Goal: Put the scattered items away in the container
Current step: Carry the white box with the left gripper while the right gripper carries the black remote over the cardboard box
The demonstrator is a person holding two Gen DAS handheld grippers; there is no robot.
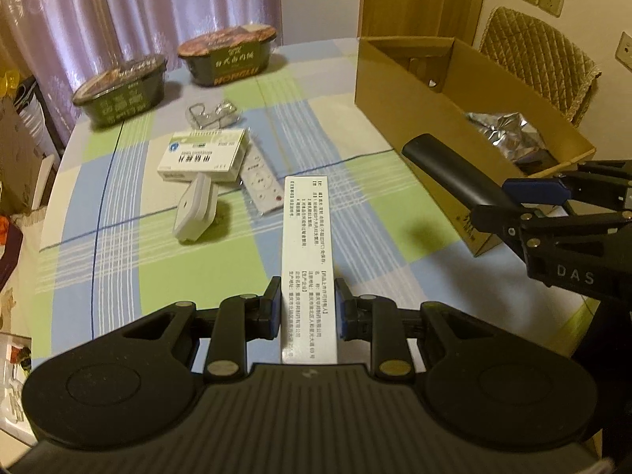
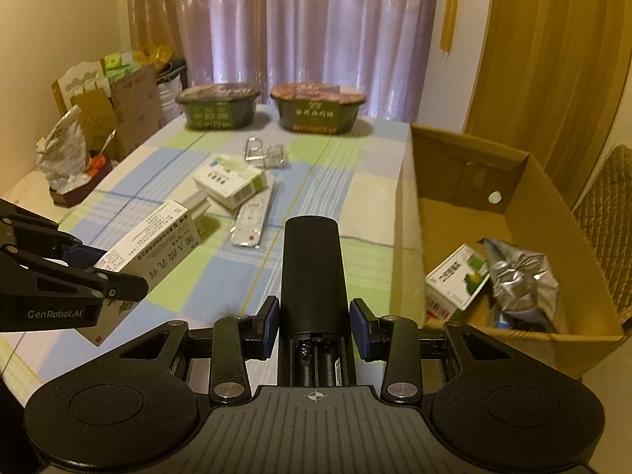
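Observation:
My left gripper (image 1: pixel 308 310) is shut on the near end of a long white medicine box (image 1: pixel 308 237), held above the checked tablecloth (image 1: pixel 355 229). In the right wrist view the same box (image 2: pixel 154 245) sits in that gripper (image 2: pixel 110 270) at the left. My right gripper (image 2: pixel 312 324) is shut on a black remote (image 2: pixel 310 264), its open battery bay facing up. That remote (image 1: pixel 454 172) points toward the open cardboard box (image 1: pixel 426 91) at the table's right edge. The cardboard box (image 2: pixel 454 158) holds a foil bag (image 2: pixel 521 276) and a white-green carton (image 2: pixel 458 280).
Mid-table lie a white medicine carton (image 1: pixel 203 156), a white remote (image 1: pixel 260 181), a white plug adapter (image 1: pixel 195 209) and a clear plastic piece (image 1: pixel 213 112). Two dark noodle bowls (image 1: pixel 122 89) (image 1: pixel 229 55) stand at the far edge. A quilted chair (image 1: pixel 541 63) is behind the box.

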